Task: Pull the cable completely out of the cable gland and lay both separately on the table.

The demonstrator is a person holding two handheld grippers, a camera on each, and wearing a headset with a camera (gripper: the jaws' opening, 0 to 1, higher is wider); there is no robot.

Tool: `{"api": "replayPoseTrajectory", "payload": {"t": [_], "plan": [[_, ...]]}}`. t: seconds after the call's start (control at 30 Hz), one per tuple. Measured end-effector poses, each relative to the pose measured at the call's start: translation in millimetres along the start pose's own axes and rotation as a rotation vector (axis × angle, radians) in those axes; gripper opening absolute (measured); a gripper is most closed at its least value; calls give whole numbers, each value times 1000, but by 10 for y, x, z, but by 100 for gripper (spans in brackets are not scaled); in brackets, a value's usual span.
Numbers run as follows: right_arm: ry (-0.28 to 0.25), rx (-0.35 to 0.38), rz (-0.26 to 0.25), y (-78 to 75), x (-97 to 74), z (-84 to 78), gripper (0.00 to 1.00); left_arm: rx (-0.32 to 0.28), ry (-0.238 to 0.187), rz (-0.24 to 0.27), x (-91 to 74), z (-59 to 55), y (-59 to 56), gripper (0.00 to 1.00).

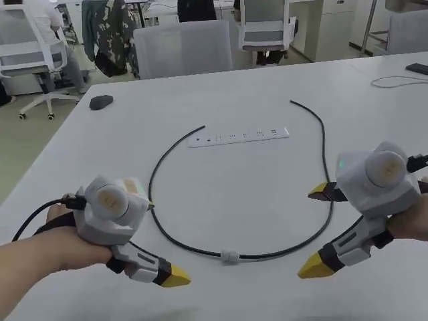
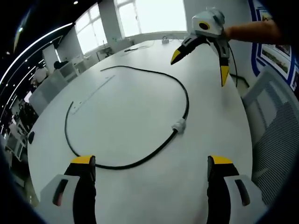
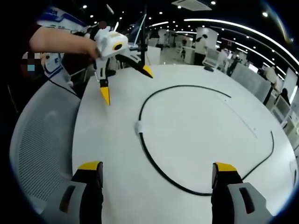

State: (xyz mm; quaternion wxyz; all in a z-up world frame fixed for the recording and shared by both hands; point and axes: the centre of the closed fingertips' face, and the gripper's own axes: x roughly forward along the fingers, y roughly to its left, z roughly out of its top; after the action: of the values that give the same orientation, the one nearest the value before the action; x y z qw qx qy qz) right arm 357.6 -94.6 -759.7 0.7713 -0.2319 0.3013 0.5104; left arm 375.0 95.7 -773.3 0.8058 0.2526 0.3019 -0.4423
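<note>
Gaping left claw (image 2: 151, 161), right claw (image 3: 157, 165), cable (image 1: 325, 154)

Smooth matt white table (image 1: 254, 187), black cable (image 1: 324, 140) with matt rubbery sheath, pale plastic cable gland (image 1: 230, 255), smooth white plastic power strip (image 1: 239, 136).

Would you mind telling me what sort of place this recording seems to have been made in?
Most likely an open-plan office or lab workspace: swivel office chairs stand by a large white table, and a computer mouse and what looks like a power strip lie on it.
</note>
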Motion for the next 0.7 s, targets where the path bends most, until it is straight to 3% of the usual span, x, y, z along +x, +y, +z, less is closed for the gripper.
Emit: {"api": "replayPoseTrajectory", "payload": {"t": [0.23,0.53,0.7], "plan": [[2,-2,-4,7,24,8,98,-18,14,-18,52,-47,-7,100],[12,-10,-5,13,86,45,96,8,-1,1,35,-46,74,100],[-11,-8,18,63,178,153,87,13,-10,-4,31,-29,59,100]]}}
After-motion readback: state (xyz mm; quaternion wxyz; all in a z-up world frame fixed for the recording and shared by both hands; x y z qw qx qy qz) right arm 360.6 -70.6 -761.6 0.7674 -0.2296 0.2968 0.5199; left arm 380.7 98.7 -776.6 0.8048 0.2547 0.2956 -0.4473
